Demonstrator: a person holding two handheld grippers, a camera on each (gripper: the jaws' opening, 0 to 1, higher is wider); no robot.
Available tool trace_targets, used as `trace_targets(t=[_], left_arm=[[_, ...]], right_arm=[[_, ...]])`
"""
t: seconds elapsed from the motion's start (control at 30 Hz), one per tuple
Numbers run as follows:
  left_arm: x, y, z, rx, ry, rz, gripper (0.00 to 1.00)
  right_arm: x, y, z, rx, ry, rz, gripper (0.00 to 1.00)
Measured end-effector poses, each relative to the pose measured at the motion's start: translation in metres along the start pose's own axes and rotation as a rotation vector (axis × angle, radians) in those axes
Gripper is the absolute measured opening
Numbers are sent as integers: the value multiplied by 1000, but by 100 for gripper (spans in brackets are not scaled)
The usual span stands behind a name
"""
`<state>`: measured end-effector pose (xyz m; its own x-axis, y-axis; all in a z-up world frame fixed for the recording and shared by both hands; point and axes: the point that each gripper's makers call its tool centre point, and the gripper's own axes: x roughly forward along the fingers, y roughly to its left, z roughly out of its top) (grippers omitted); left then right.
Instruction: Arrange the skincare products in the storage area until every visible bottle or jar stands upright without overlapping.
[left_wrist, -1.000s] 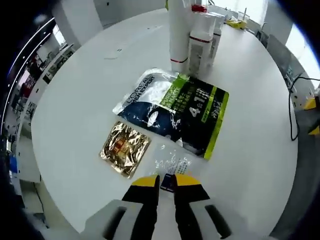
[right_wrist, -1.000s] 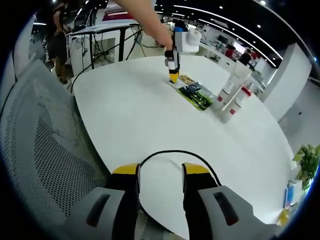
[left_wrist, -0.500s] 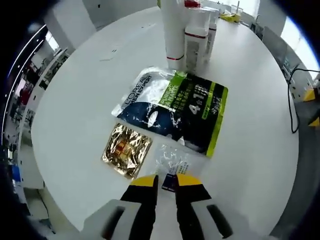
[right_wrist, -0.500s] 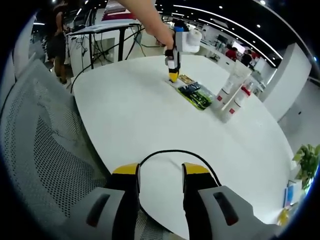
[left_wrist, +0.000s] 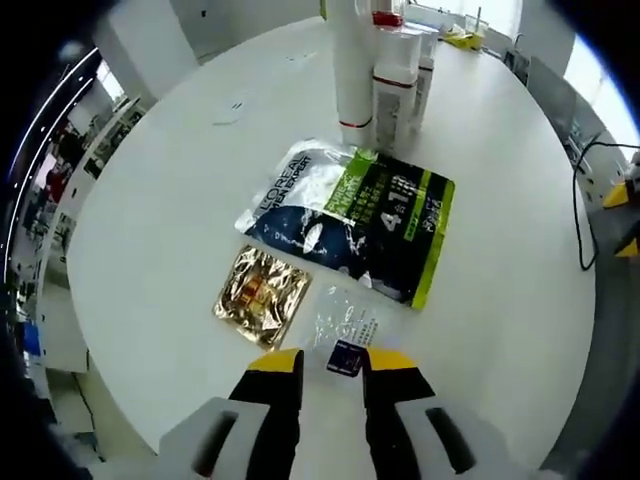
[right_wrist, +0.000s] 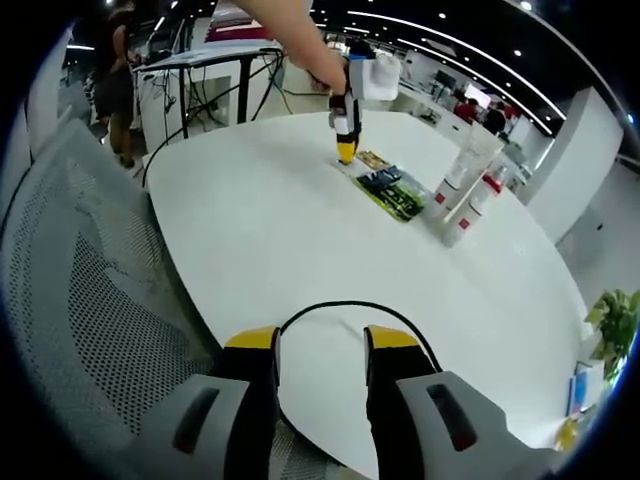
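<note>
The left hand-held gripper (left_wrist: 331, 362) is hovering over the near edge of the white round counter (left_wrist: 150, 220), pointing down at it. Its yellow-tipped jaws are standing moderately apart and are holding nothing.

Directly between and just ahead of the jaw tips, a small dark-blue sachet (left_wrist: 346, 357) is lying flat. Touching it on the far side is a clear sachet (left_wrist: 345, 320). Left of that, a gold foil sachet (left_wrist: 262, 295) is lying flat. Farther ahead, a large black-and-green pouch (left_wrist: 350, 220) is lying flat, its long axis running across the line of the jaws. Beyond the pouch, a tall white tube (left_wrist: 352, 70) and white bottles with red trim (left_wrist: 395, 85) are standing upright, close together.

The right hand-held gripper (right_wrist: 318, 345) is sitting at the opposite edge of the counter, its jaws wide and empty, beside a black cable (right_wrist: 350, 308) and a mesh chair (right_wrist: 90, 310). From there the products are lying well apart, far ahead, where the left hand-held gripper is also showing.

Judgement: the left hand-held gripper is the nearer one by a wide margin. The blue sachet is lying straight ahead in line with the jaw gap, so a short advance and closure would suit it. The upright containers already appear to meet the task.
</note>
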<state>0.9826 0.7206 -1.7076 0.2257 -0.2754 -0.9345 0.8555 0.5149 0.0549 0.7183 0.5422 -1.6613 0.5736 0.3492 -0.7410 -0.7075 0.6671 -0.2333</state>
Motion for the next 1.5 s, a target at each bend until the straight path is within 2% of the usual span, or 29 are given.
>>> trace_targets(t=[0.03,0.17,0.27,0.33,0.63,0.8,1.3,1.5], left_arm=[[-2,1,1,-28,-17,2,24],[-10,4,1,-42,-42,21,24],[-15,3,6,-75,-89,26,25],[-22,-1,12,-104,-144,31,26],[-44,-10,21,-122,-228,57,29],[-65,-12,34,-264,-351,63,37],[-112,-35,28,-351,-508,100,45],[-129,-48,24,-354,-574,112,49]], right_arm=[[0,0,0,2,-2,0,31],[0,0,1,-3,-4,0,31],[0,0,1,-2,-7,0,31],[0,0,2,-2,-7,0,31],[-1,2,4,-7,-17,6,32],[-1,2,6,-3,-26,4,33],[-4,-1,13,6,-71,-11,36],[-5,-2,15,12,-86,-16,38]])
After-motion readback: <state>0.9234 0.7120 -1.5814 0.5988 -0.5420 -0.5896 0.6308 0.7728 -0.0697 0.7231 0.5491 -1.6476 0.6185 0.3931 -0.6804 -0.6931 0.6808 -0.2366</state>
